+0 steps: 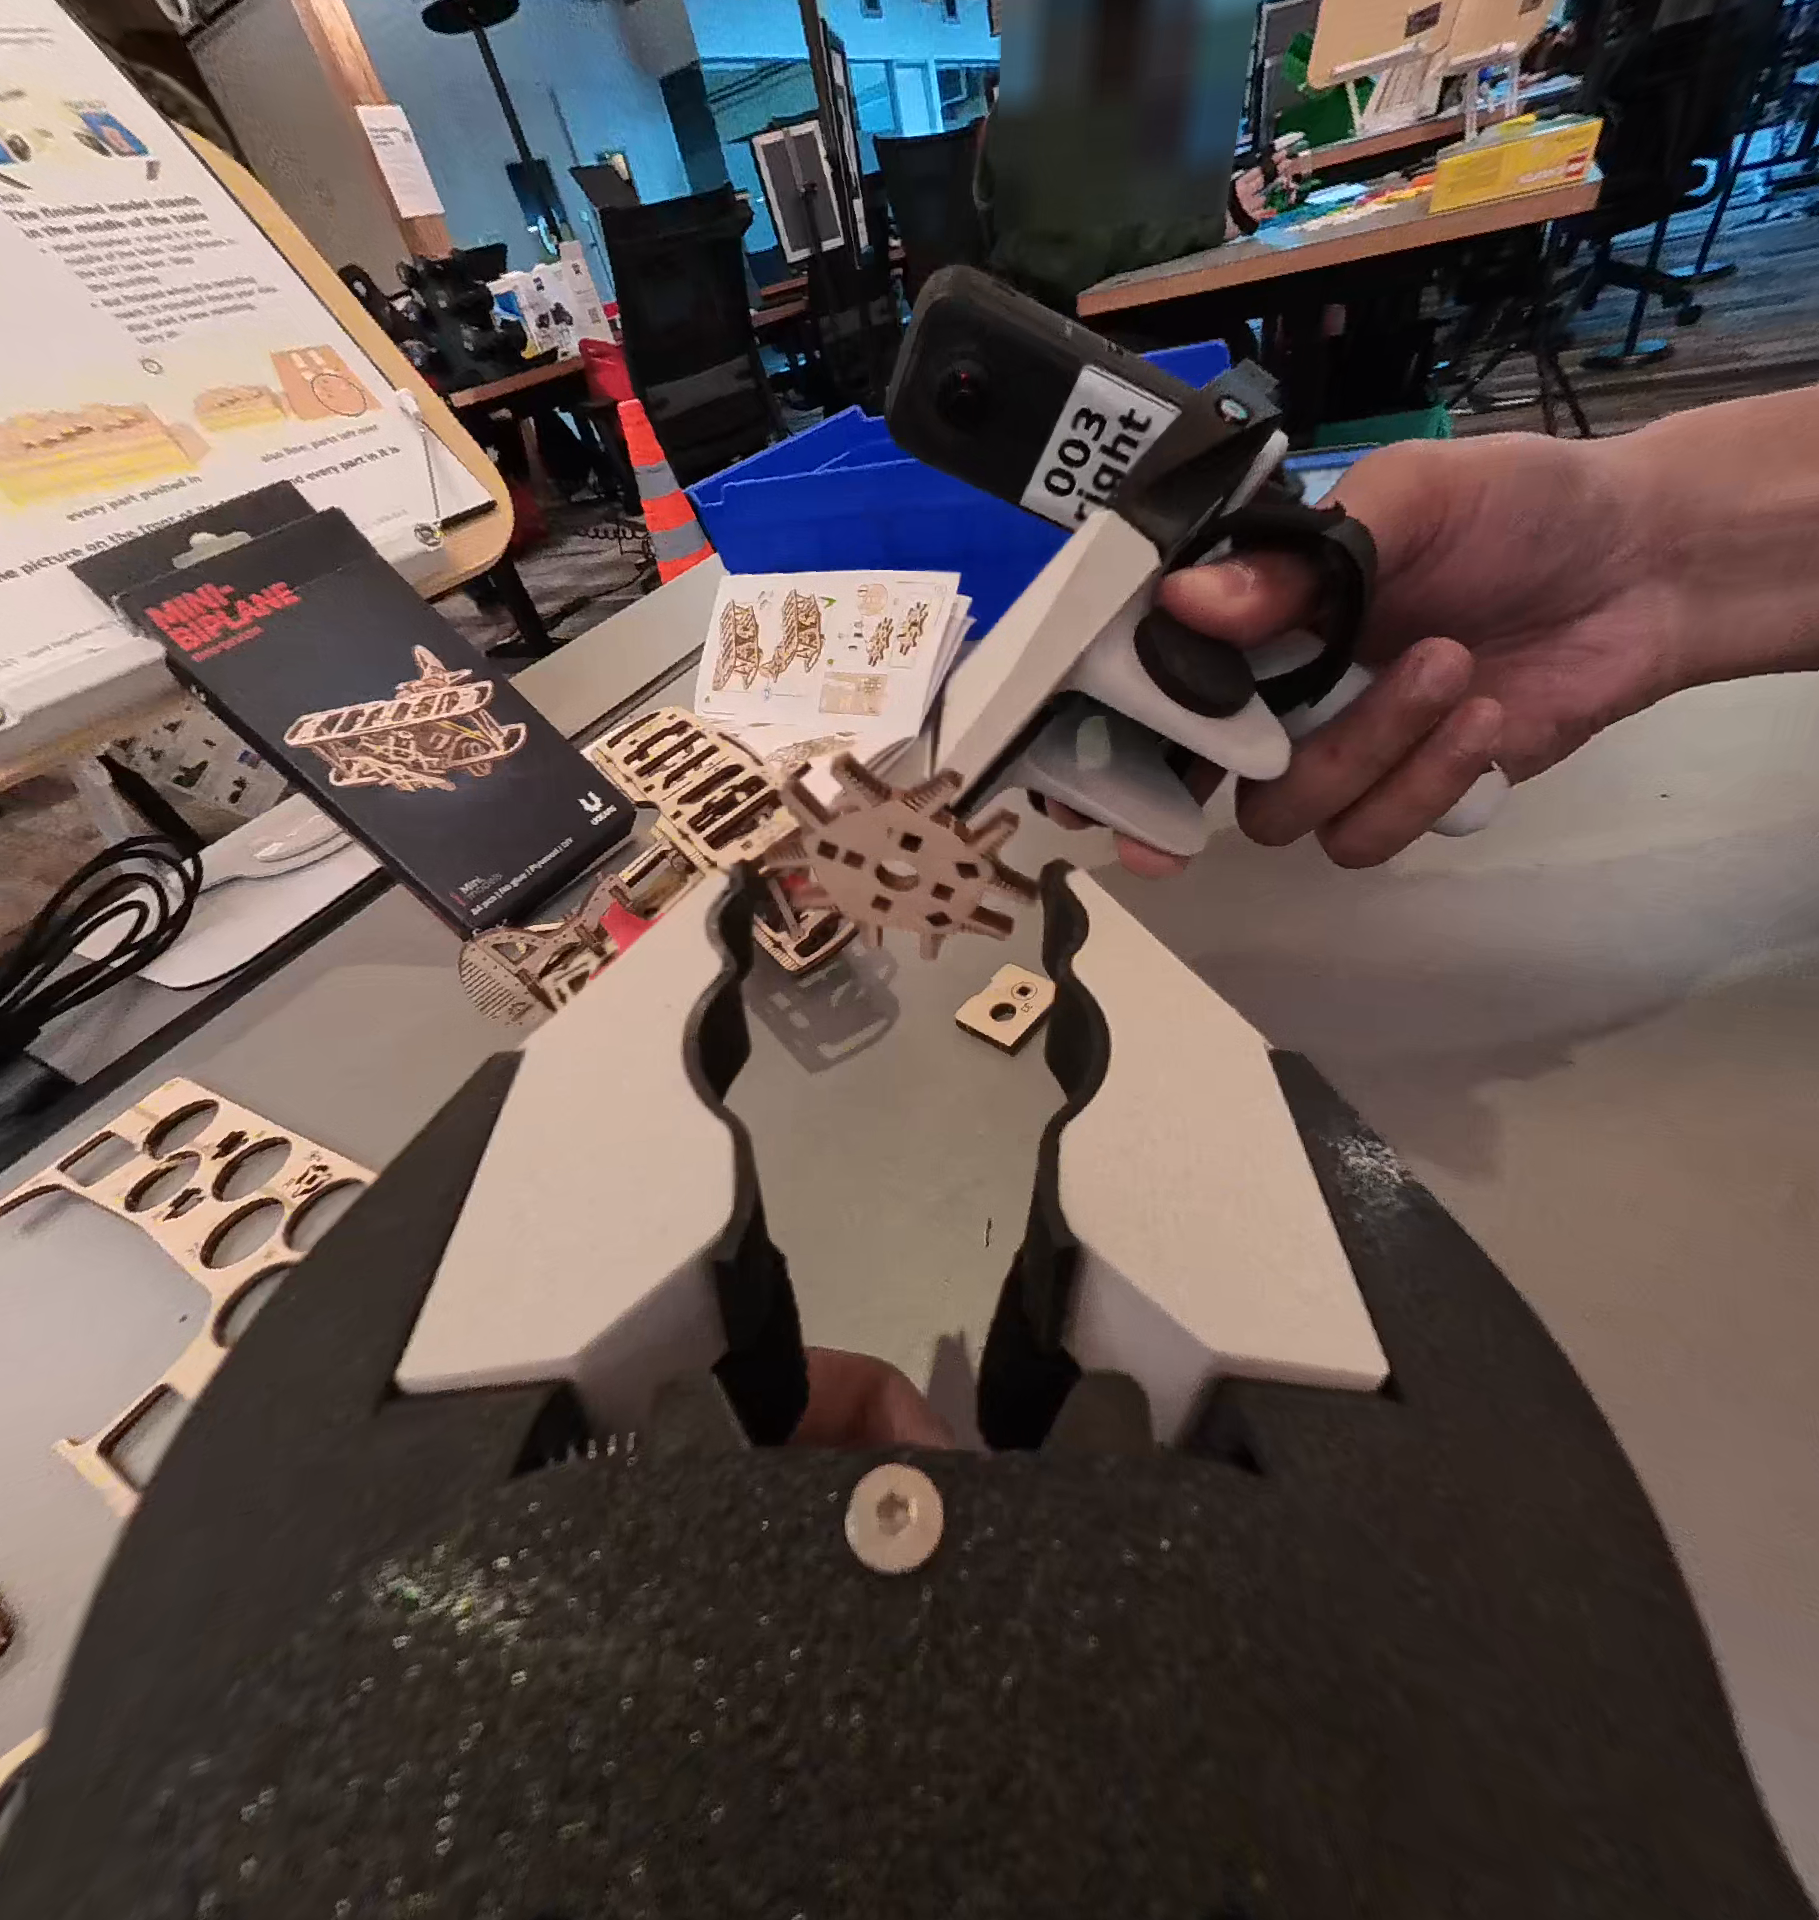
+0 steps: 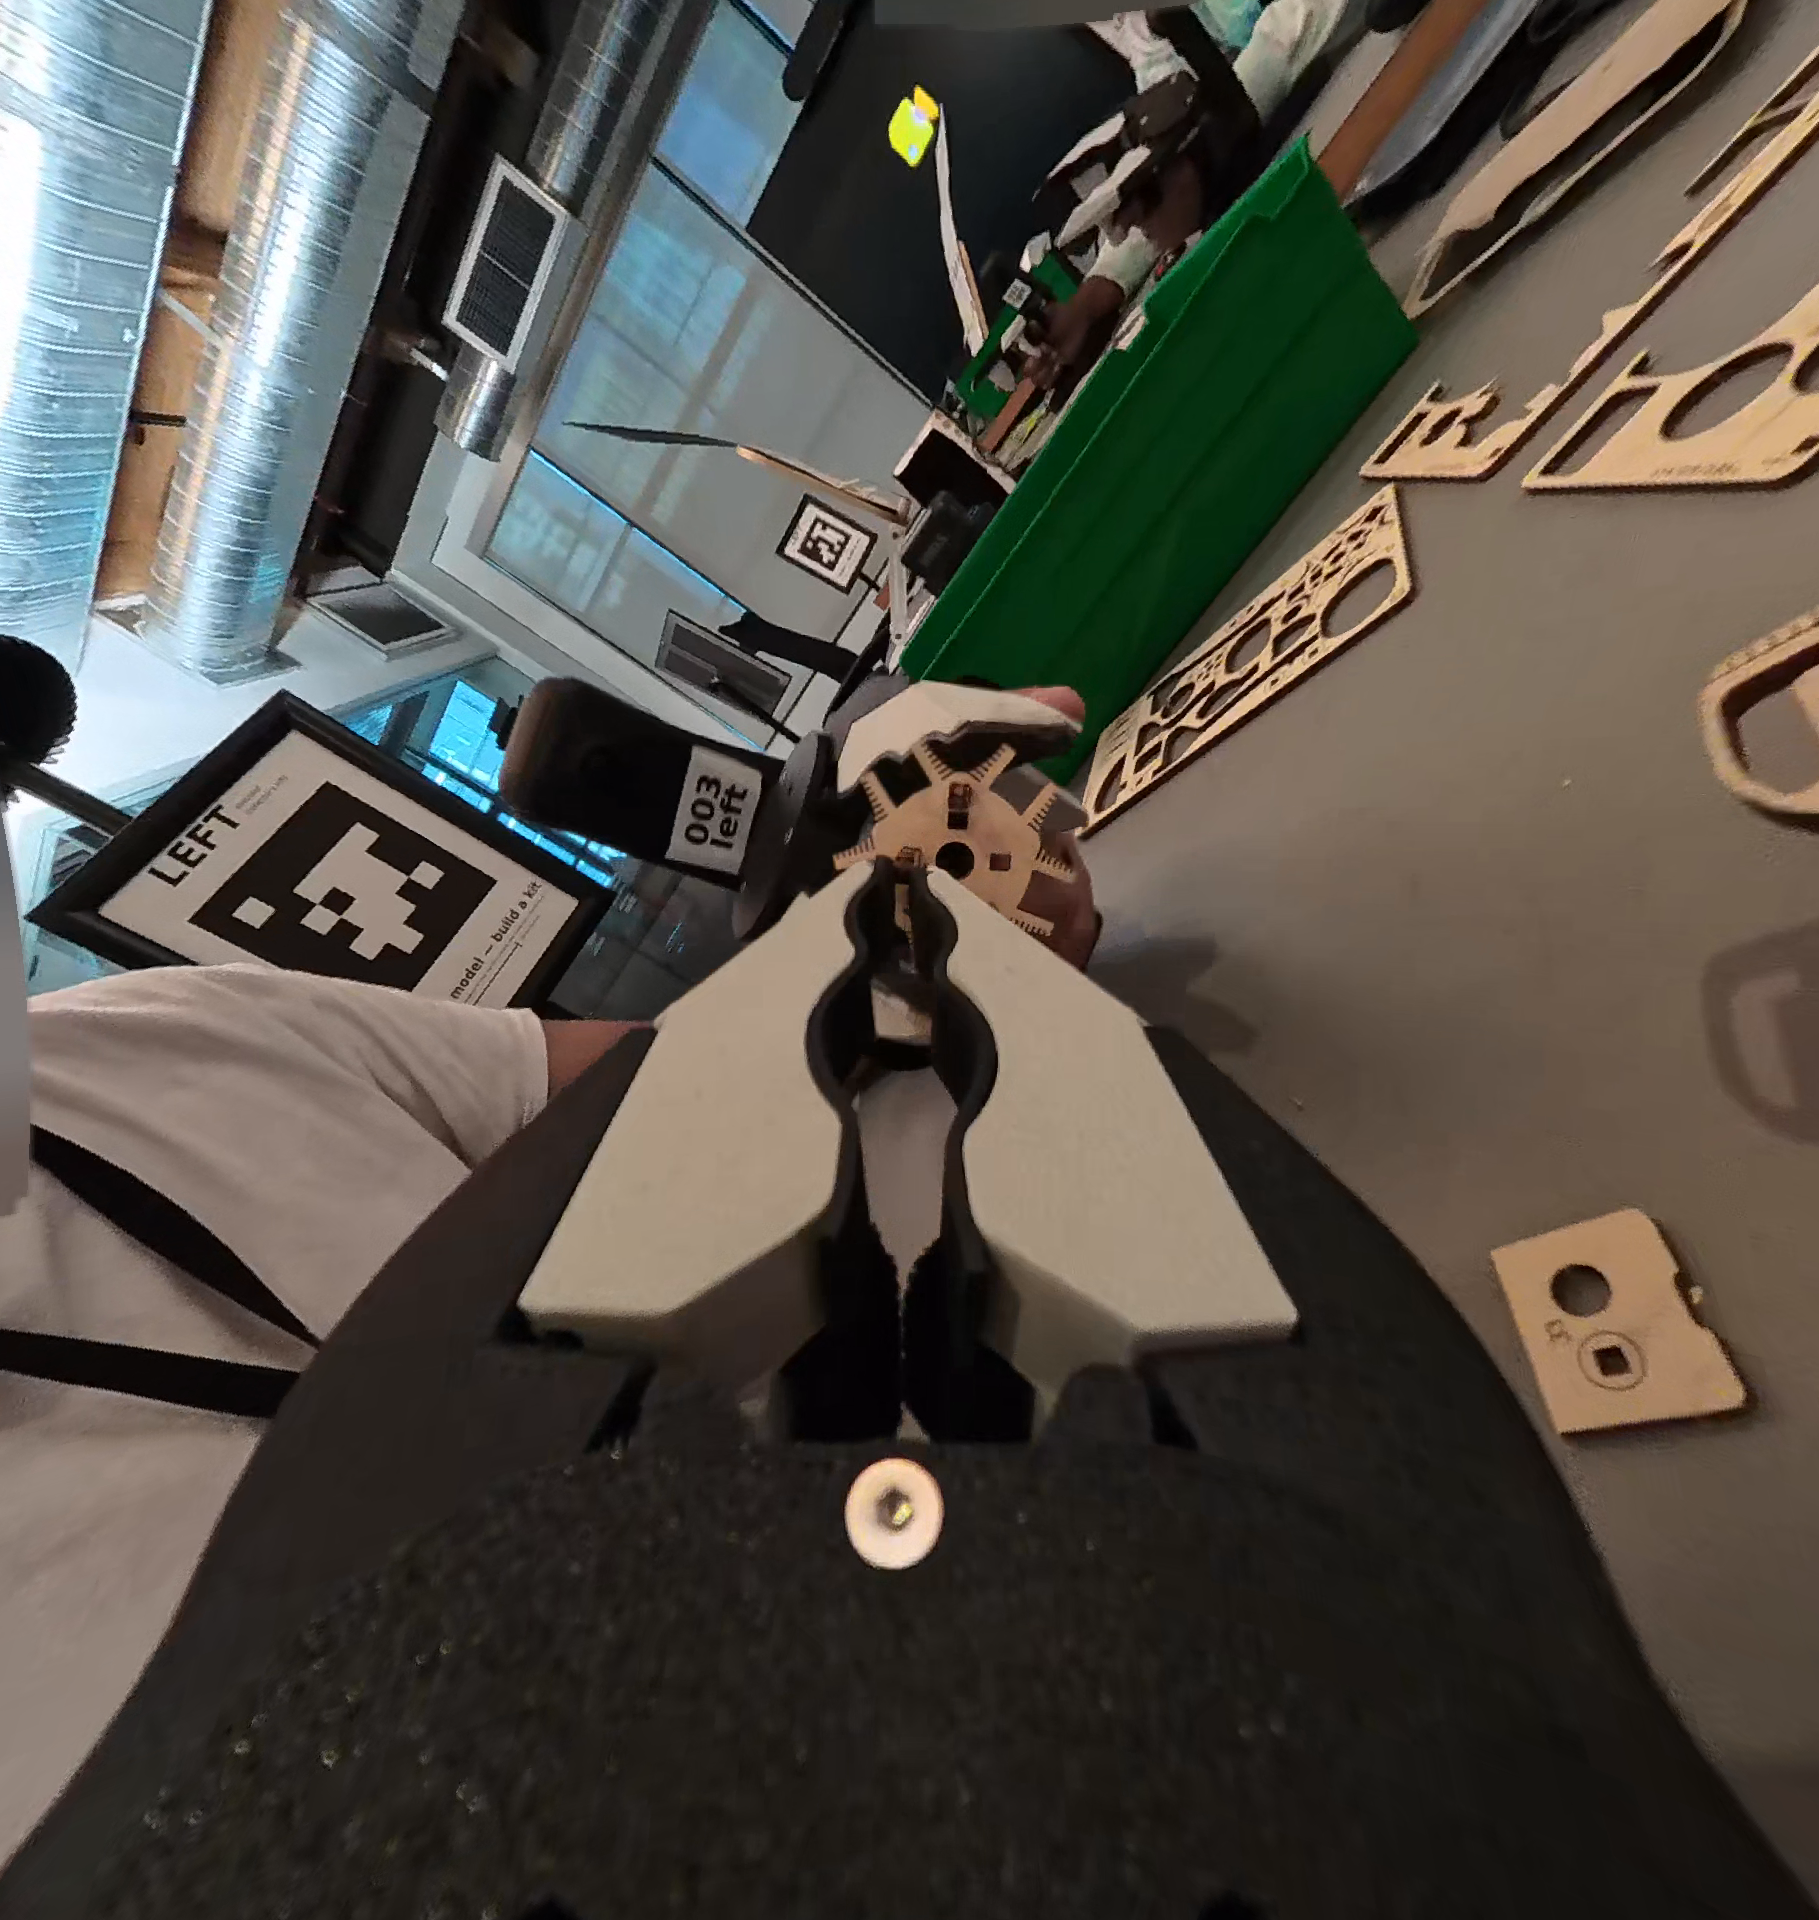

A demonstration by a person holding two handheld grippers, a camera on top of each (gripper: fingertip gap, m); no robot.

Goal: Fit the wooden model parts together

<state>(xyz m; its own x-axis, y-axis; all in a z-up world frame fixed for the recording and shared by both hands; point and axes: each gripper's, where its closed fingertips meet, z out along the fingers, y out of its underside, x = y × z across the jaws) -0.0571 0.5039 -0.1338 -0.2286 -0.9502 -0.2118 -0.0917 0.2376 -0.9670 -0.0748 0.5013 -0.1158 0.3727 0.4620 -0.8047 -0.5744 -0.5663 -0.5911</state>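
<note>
- My right gripper [image 2: 900,883] has its jaws drawn narrow onto the rim of the toothed wooden disc [image 1: 900,868], holding it up off the grey table [image 1: 1507,1039].
- My left gripper [image 1: 894,914] has its jaws wide apart. In the left wrist view the disc sits just beyond the tips; in the right wrist view the left fingers [image 2: 946,717] seem to frame the disc's far edge. I cannot tell whether they touch it.
- Done so far, as I judge it: a partly built wooden biplane [image 1: 676,831] stands on the table behind the disc, next to its black box [image 1: 365,707] and the instruction sheet [image 1: 832,644].
- Left to do: the disc is not yet joined to anything I can see, and a small square plate [image 2: 1617,1335] with two holes lies loose on the table.
- Emptied part sheets [image 2: 1248,665] lie nearby, so most pieces look punched out.
</note>
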